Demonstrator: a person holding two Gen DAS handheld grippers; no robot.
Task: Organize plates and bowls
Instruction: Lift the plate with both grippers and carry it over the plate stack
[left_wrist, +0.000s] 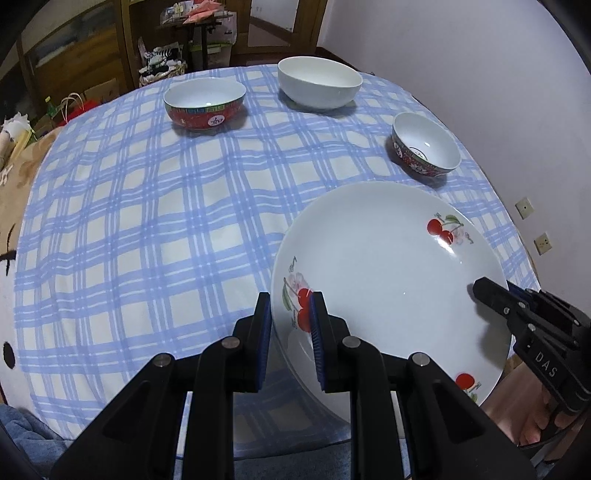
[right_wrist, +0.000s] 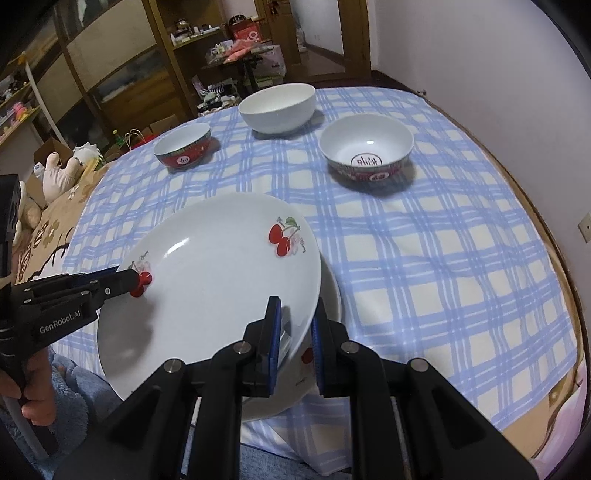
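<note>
Both the left gripper (left_wrist: 290, 339) and right gripper (right_wrist: 295, 345) have jaws clamped on opposite rims of the cherry plate (left_wrist: 388, 280), held tilted above the worktop (left_wrist: 147, 221) (bowls lie farther ahead).

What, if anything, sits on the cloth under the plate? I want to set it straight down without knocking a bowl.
Nothing visible does. Both the left gripper and the right gripper grip the plate by its rim, above bare cloth. The red bowl, white bowl and small bowl stand well beyond its far edge.
</note>
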